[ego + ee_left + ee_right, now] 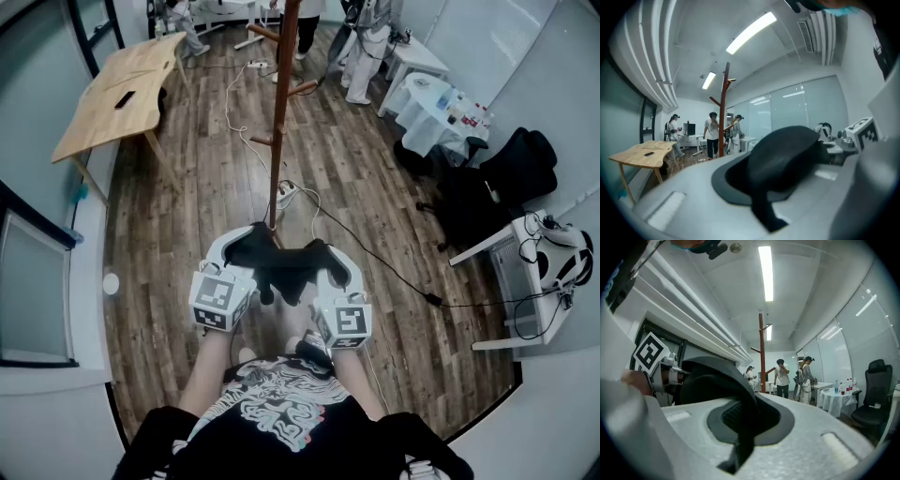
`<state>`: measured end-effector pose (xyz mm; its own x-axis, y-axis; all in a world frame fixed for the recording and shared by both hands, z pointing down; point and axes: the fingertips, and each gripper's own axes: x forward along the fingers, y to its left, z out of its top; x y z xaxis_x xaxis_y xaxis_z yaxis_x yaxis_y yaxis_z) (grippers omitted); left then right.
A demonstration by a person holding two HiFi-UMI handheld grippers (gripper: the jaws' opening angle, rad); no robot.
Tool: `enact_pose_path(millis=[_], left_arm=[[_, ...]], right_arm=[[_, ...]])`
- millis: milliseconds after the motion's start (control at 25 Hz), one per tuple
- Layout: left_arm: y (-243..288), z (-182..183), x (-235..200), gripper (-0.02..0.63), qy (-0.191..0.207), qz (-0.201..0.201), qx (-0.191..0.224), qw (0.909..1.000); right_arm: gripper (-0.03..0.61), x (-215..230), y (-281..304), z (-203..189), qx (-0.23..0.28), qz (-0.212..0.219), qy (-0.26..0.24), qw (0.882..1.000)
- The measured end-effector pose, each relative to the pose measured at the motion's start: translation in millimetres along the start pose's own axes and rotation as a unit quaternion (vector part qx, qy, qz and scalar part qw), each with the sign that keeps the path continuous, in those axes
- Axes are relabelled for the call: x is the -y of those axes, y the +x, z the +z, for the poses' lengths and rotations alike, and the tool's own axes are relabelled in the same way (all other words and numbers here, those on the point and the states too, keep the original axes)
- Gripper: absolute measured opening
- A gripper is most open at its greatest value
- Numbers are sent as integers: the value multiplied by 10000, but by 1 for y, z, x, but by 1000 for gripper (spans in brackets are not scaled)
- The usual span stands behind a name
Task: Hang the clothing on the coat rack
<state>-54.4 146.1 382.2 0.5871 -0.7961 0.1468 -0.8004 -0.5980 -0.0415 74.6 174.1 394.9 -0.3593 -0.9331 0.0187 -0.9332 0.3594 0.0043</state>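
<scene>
A black garment [281,267] is stretched between my two grippers in front of my chest. My left gripper [239,251] is shut on its left side, and my right gripper [330,262] is shut on its right side. In the left gripper view the dark cloth [787,159] bulges over the jaws, with a strip hanging down. The right gripper view shows the same cloth [722,394] bunched over the jaws. The brown wooden coat rack [281,122] stands on the floor just ahead, its pegs bare. Both gripper views show the rack: the coat rack [723,112] and the coat rack [761,352] rise upright beyond the cloth.
A power strip [286,194] and cables lie at the rack's foot. A wooden table [122,89] stands far left. A white-clothed table [436,103], a black office chair [497,178] and a white desk [525,272] are on the right. People [366,47] stand behind the rack.
</scene>
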Motion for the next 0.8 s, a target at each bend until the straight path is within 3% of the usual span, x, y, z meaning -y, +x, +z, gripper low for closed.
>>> enact_pose_path(millis=[280,800], left_arm=[[4,16,-6,-2,157,277,61,9995],[10,13,-3,-2,26,432,-5,9991]], right_arm=[[11,8,3,5,118,126,9,9999],[11,18,10,3,121,381,112,9991]])
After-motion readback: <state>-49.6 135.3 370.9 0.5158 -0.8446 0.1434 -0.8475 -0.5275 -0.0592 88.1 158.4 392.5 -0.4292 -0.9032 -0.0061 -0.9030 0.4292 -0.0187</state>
